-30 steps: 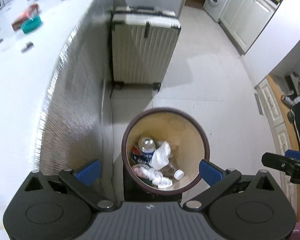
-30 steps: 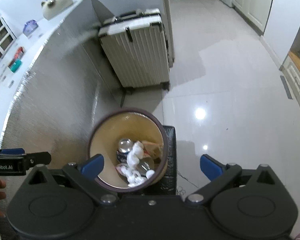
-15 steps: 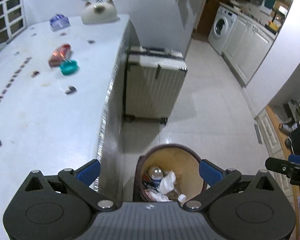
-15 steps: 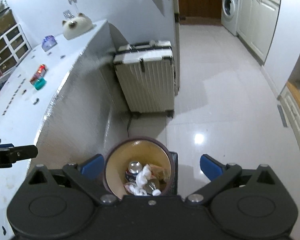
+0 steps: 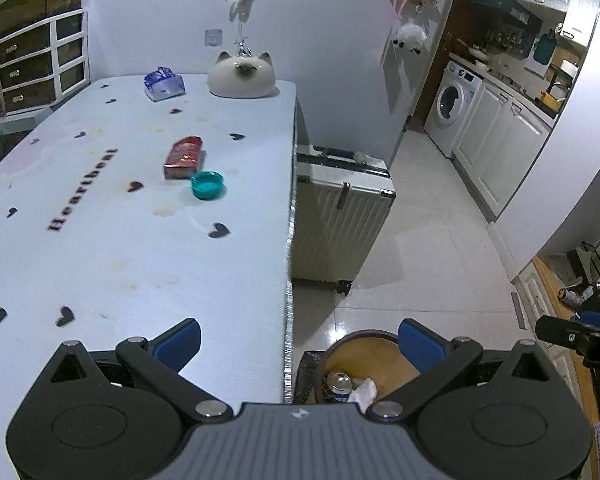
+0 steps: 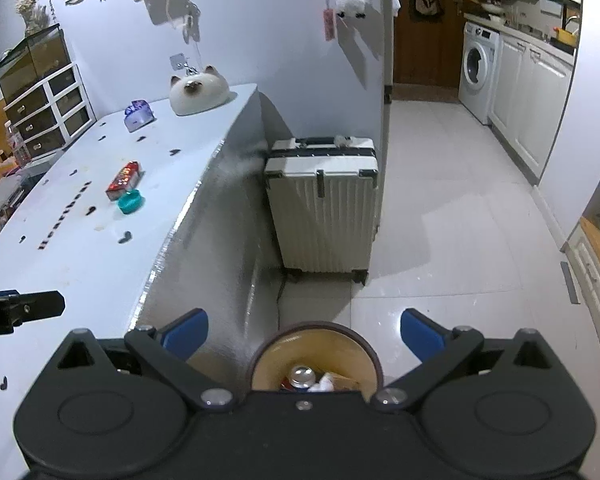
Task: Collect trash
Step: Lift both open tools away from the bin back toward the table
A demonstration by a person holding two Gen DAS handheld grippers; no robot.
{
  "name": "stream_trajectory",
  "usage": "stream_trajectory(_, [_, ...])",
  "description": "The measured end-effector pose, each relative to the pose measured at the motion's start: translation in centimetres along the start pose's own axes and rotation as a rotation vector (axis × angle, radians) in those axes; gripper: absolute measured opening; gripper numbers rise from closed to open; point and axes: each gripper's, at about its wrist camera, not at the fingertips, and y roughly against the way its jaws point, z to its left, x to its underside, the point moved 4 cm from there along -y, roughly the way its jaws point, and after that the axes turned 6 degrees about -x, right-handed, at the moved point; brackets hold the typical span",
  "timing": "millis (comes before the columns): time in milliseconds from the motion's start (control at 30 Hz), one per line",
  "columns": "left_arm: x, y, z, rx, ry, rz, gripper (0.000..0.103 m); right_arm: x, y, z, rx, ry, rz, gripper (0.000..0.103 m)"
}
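A round brown bin (image 5: 364, 356) (image 6: 352, 344) stands on the floor beside the table's end, holding a can (image 5: 339, 383) (image 6: 302, 376) and crumpled white tissue (image 5: 363, 393). On the white table (image 5: 112, 248) (image 6: 80, 240) lie a red wrapper (image 5: 184, 157) (image 6: 123, 175) and a teal cap (image 5: 207, 185) (image 6: 130, 201). My left gripper (image 5: 299, 344) is open and empty, straddling the table edge above the bin. My right gripper (image 6: 304, 330) is open and empty above the bin.
A white suitcase (image 5: 336, 220) (image 6: 324, 208) stands against the table's end. A cat-shaped ornament (image 5: 242, 76) and a blue tissue pack (image 5: 164, 84) sit at the table's far end. The tiled floor (image 6: 460, 240) runs toward a washing machine (image 6: 478, 68). Drawers (image 5: 32, 68) stand at the left.
Both grippers have risen and tilted up from looking down into the bin; the tabletop with the wrapper and cap has come into view, and the bin has dropped to the frames' bottom edge.
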Motion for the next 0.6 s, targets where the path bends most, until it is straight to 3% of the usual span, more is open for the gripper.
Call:
stream_trajectory(400, [-1.3, 1.8, 10.2, 0.084, -0.087, -0.025, 0.103, 1.4, 0.5, 10.9, 0.081, -0.068, -0.057, 0.103])
stream_trajectory(600, [-2.6, 1.8, 14.9, 0.088, -0.107, -0.040, 0.103, 1.4, -0.3, 16.2, 0.089, -0.063, -0.068, 0.103])
